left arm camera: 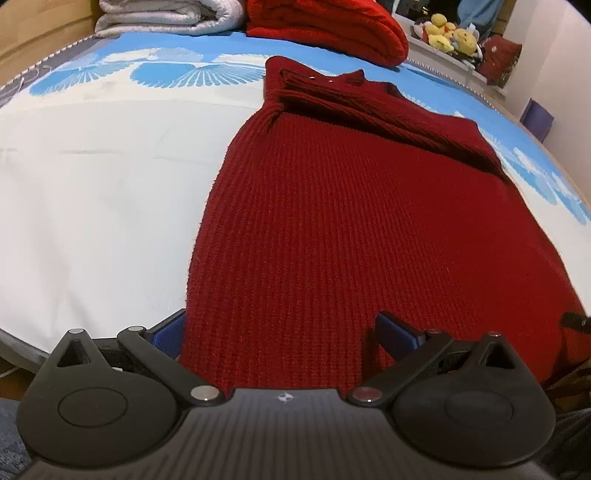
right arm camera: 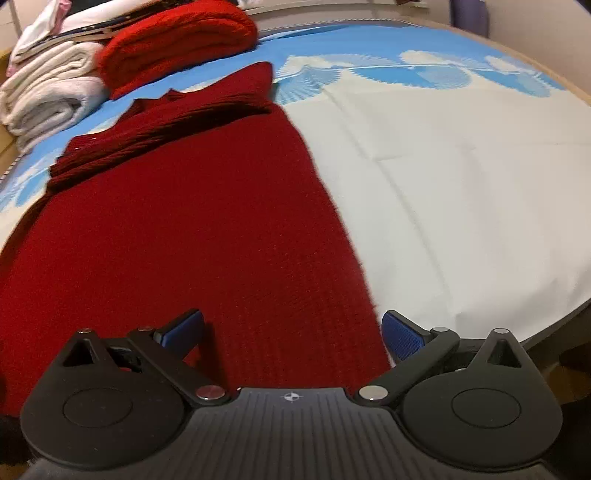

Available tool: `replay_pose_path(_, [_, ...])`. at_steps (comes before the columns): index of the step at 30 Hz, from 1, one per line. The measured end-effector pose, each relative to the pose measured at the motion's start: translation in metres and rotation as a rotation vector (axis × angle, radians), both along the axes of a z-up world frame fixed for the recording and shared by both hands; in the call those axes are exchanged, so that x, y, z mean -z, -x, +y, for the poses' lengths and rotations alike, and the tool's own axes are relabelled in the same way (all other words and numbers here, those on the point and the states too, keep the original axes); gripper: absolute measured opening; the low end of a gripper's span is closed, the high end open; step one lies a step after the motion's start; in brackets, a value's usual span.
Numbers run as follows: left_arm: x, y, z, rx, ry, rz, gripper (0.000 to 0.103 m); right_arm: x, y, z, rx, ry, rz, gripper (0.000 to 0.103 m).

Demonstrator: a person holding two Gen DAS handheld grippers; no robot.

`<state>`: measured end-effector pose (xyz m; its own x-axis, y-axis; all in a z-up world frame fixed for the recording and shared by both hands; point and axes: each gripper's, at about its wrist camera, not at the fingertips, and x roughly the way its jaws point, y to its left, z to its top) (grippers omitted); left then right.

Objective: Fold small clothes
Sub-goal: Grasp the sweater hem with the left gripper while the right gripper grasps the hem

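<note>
A dark red knitted sweater (left arm camera: 351,206) lies flat on the bed, collar at the far end, its sleeves folded across the upper part. It also shows in the right wrist view (right arm camera: 192,229). My left gripper (left arm camera: 284,336) is open at the sweater's near hem, at its left corner, one blue pad on either side of the knit. My right gripper (right arm camera: 291,334) is open at the near hem's right corner, its right pad (right arm camera: 400,339) just off the edge over the sheet.
The bed has a white and blue patterned sheet (left arm camera: 92,192). A folded bright red knit (left arm camera: 332,29) and folded white blankets (left arm camera: 166,16) lie at the far end. Yellow plush toys (left arm camera: 450,35) sit on a ledge beyond.
</note>
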<state>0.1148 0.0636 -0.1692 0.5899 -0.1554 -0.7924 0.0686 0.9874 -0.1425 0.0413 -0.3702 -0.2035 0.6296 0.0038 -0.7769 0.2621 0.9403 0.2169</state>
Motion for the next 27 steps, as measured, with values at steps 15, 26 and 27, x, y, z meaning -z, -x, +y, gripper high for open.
replay_pose_path(15, [-0.006,-0.005,0.027,-0.068,0.155,0.043,0.102,-0.005,0.013,-0.016,0.003,-0.138,-0.035,0.102])
replay_pose_path(26, [-0.016,0.004,0.026,-0.017,0.095,0.015,0.019,-0.008,0.017,-0.018,0.057,-0.070,-0.049,0.020])
replay_pose_path(27, [-0.019,0.007,0.024,-0.007,0.081,0.012,0.018,-0.010,0.018,-0.017,0.061,-0.068,-0.050,0.020])
